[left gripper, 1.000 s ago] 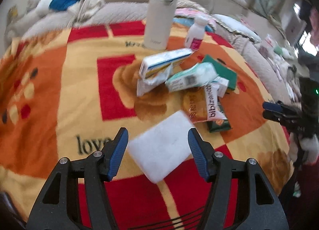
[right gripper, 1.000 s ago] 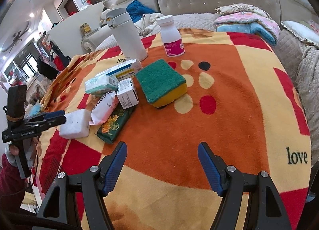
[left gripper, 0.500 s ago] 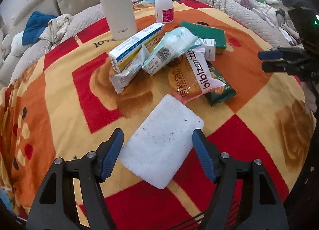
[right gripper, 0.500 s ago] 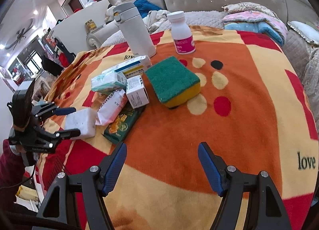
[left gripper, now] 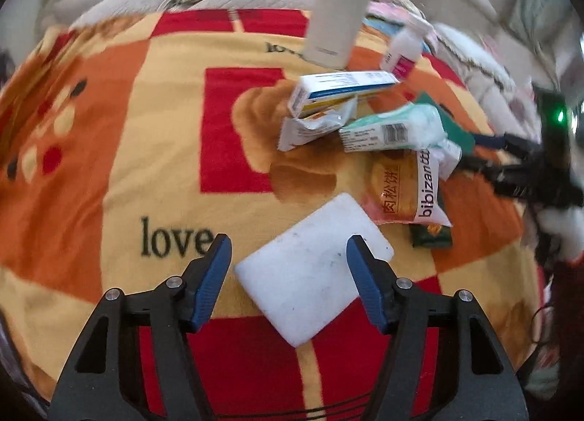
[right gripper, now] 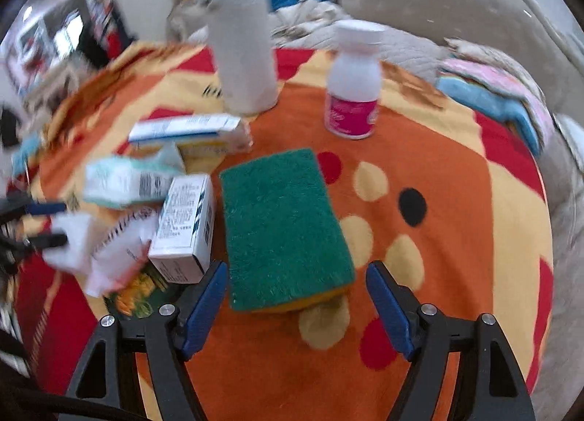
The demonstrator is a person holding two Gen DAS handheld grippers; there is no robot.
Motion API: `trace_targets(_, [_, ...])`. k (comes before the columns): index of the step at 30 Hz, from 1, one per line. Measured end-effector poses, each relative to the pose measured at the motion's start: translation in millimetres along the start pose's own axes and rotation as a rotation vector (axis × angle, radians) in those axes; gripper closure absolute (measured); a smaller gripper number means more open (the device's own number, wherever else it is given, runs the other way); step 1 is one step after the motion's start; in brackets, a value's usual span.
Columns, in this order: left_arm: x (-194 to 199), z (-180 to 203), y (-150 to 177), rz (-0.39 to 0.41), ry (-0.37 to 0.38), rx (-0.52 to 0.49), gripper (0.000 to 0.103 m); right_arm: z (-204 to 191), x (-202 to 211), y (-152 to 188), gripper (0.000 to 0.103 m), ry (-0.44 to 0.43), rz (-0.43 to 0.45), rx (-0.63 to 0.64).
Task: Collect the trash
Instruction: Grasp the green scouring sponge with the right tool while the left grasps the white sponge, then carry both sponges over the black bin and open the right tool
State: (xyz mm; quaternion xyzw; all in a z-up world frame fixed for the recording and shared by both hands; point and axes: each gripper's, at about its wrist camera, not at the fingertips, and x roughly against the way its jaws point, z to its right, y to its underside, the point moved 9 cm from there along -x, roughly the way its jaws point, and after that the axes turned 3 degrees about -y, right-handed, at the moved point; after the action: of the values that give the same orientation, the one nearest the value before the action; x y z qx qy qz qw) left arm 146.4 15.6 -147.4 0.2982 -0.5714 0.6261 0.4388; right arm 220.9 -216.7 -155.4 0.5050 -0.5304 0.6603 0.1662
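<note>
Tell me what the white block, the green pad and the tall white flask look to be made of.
White block: probably melamine foam, matte, speckled with dirt, soft rounded corners.
Green pad: a sponge, coarse fibrous scouring layer over yellow foam showing at its near edge.
Tall flask: smooth, matte off-white shell with a grey lid; painted metal or plastic, cannot tell through the blur.

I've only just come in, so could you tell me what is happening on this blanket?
A person with two handheld claws is collecting trash from a patterned blanket. The left claw is open around a white foam pad, not yet gripping it. The right claw is open around the near end of a green sponge. Wrappers and boxes lie piled between them; a flask and bottle stand behind.
</note>
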Motion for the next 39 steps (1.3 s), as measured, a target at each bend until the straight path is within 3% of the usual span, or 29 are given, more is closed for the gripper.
trace_targets(4, [6.8,8.3,4.6,0.024,0.033,-0.056,0.036,-4.6,-12.8,-5.1,0.028,0.01,-0.024,0.071])
trace_targets(8, [7.8,18.1,9.0,0.017,0.019,-0.154,0.032,-1.4,-26.7,-6.6,0.029,-0.004,-0.033,0.034])
trace_targets(10, [5.3,23.4,13.1,0.007,-0.008,-0.231,0.03,0.3,-22.4,-5.5,0.038,0.006,0.004,0.021])
trace_targets(13, [2.8,29.0,16.0,0.016,-0.046,-0.33,0.028,3.7,-12.0,6.1,0.04,0.014,0.009,-0.031])
trace_targets(19, [-7.3,26.7,17.7,0.013,-0.083,-0.365,0.025,-0.4,34.3,43.2,0.04,0.032,0.045,-0.075])
trace_targets(22, [-18.6,26.6,28.9,-0.008,-0.19,-0.468,0.024,-4.5,55.7,64.9,0.04,0.016,0.063,-0.116])
trace_targets(29, [-2.9,24.1,17.8,0.03,-0.09,-0.305,0.028,-15.3,92.2,99.5,0.039,0.005,0.123,-0.178])
trace_targets(39, [32.1,69.5,30.4,0.139,-0.1,-0.232,0.03,-24.4,113.1,128.2,0.039,0.017,0.16,-0.213])
